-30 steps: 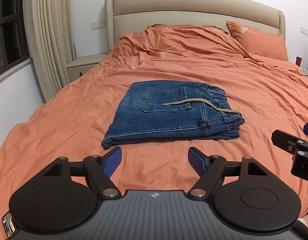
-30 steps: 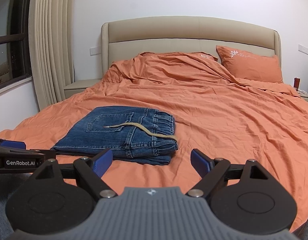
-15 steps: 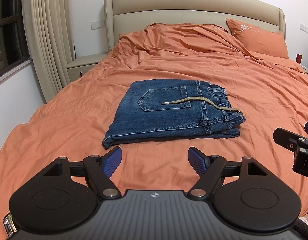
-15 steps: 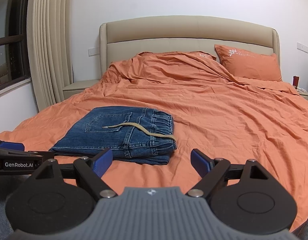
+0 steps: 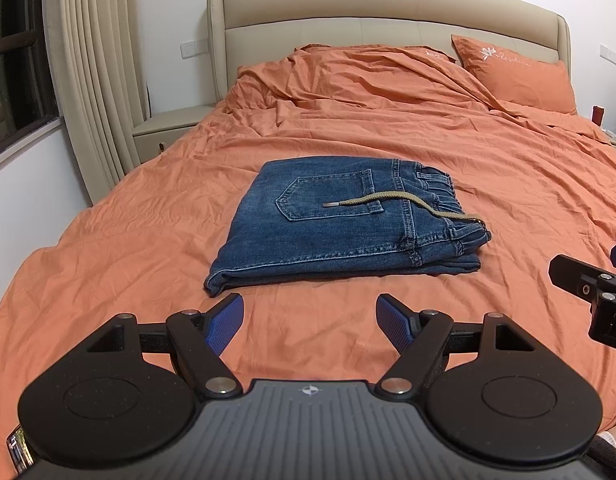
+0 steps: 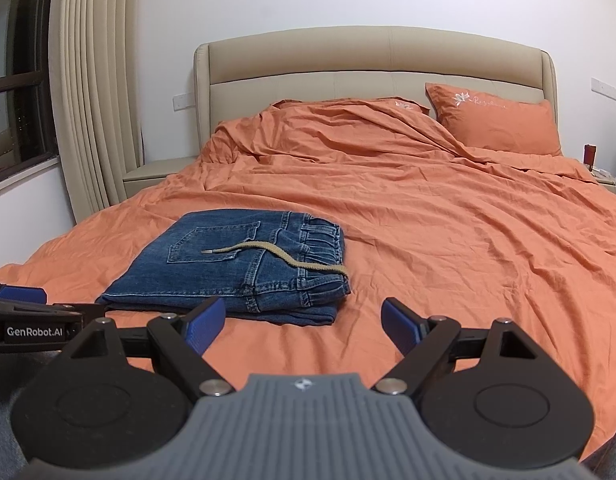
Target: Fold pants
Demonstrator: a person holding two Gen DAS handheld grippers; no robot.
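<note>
Blue denim pants [image 5: 344, 220] lie folded in a neat rectangle on the orange bed cover [image 5: 528, 208], back pocket up, with a tan drawstring [image 5: 404, 204] across the top. They also show in the right wrist view [image 6: 236, 260]. My left gripper [image 5: 310, 318] is open and empty, held back from the near edge of the pants. My right gripper [image 6: 302, 320] is open and empty, to the right of the pants and short of them. Neither touches the cloth.
A beige padded headboard [image 5: 388, 12] and an orange pillow [image 5: 516, 76] are at the far end. A beige nightstand [image 5: 168, 128] and curtain [image 5: 96, 60] stand to the left. A small red item [image 6: 589, 154] sits at the far right.
Both grippers have drifted slightly back and up from the pants. The pants have not moved. Both grippers stay open.
</note>
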